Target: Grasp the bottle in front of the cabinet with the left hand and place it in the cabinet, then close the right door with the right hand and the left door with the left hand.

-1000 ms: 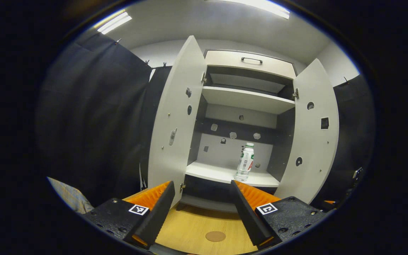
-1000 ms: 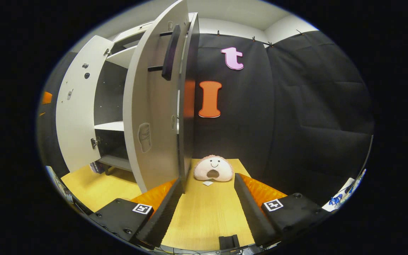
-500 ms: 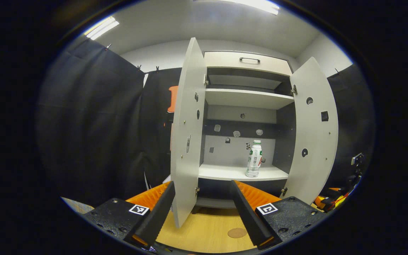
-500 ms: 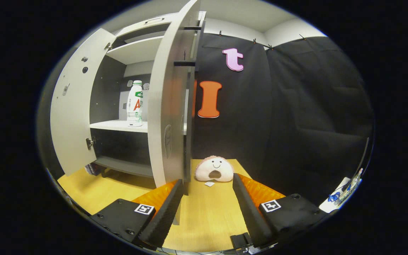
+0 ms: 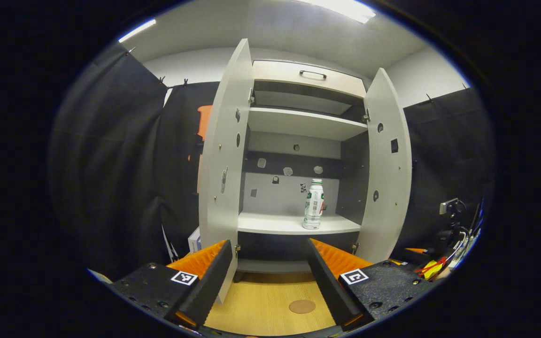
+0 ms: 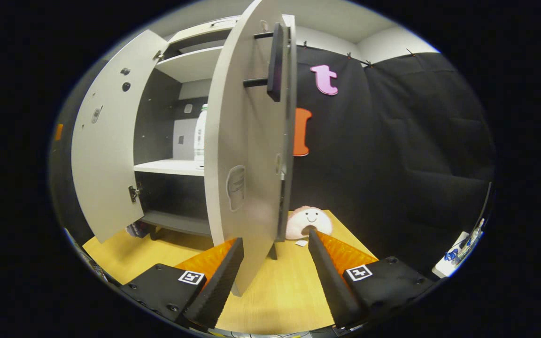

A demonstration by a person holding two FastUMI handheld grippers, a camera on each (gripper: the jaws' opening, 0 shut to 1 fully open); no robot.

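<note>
Cabinet (image 5: 298, 119) of pale grey board with dark inner walls stands on a light wooden table (image 5: 270, 305), both doors swung open. In the right gripper view its right door (image 6: 247, 155), with a black bar handle (image 6: 276, 61), hangs edge-on just ahead of the right gripper (image 6: 273, 274), whose fingers are spread apart around nothing. The left door (image 5: 221, 155) stands open beside the left gripper (image 5: 268, 281), likewise spread and empty. A pink plush toy (image 6: 309, 221) lies near the right door. The white plastic bottle (image 5: 313, 204) stands upright on the middle shelf, toward the right.
</note>
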